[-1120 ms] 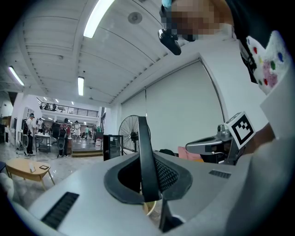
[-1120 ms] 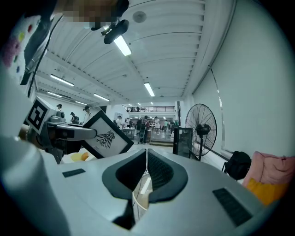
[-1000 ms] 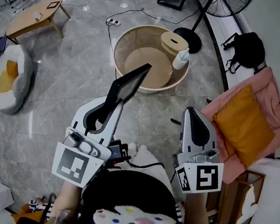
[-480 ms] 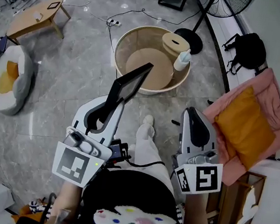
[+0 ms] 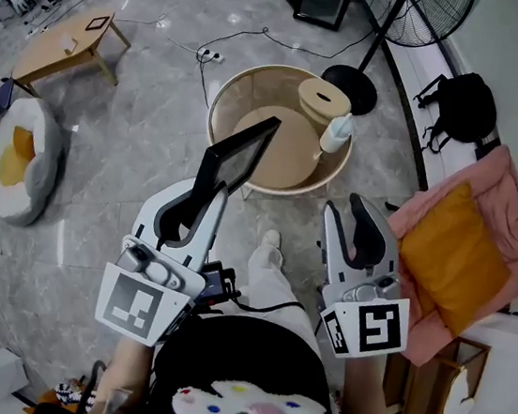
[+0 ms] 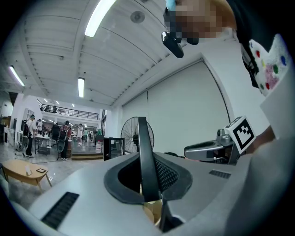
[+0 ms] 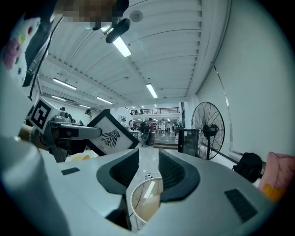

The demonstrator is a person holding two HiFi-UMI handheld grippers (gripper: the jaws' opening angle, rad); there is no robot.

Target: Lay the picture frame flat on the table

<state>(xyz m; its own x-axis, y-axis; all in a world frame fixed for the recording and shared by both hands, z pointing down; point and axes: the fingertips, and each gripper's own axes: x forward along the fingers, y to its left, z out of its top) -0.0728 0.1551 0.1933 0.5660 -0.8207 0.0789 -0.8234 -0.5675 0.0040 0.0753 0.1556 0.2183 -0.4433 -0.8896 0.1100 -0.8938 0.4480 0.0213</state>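
Note:
A black picture frame (image 5: 238, 154) stands tilted in the air, its lower edge clamped in my left gripper (image 5: 202, 196), which is shut on it. In the left gripper view the frame (image 6: 144, 143) shows edge-on between the jaws. The right gripper view shows its front, the picture frame (image 7: 112, 135) with a bird print on white, held by the left gripper (image 7: 69, 132). My right gripper (image 5: 346, 206) hangs to the right, apart from the frame. Its jaws are opening, with nothing between them (image 7: 148, 167).
A round beige tub (image 5: 213, 115) on the marble floor ahead holds a stool (image 5: 323, 96) and a bottle (image 5: 334, 134). A low wooden table (image 5: 68, 39) stands far left, a fan (image 5: 411, 2) at the back, and a pink cushion (image 5: 505, 205) to the right.
The right gripper's jaws have parted from shut. The person's leg has stepped forward into view and the tub sits a little nearer. The left gripper still holds the frame the same way.

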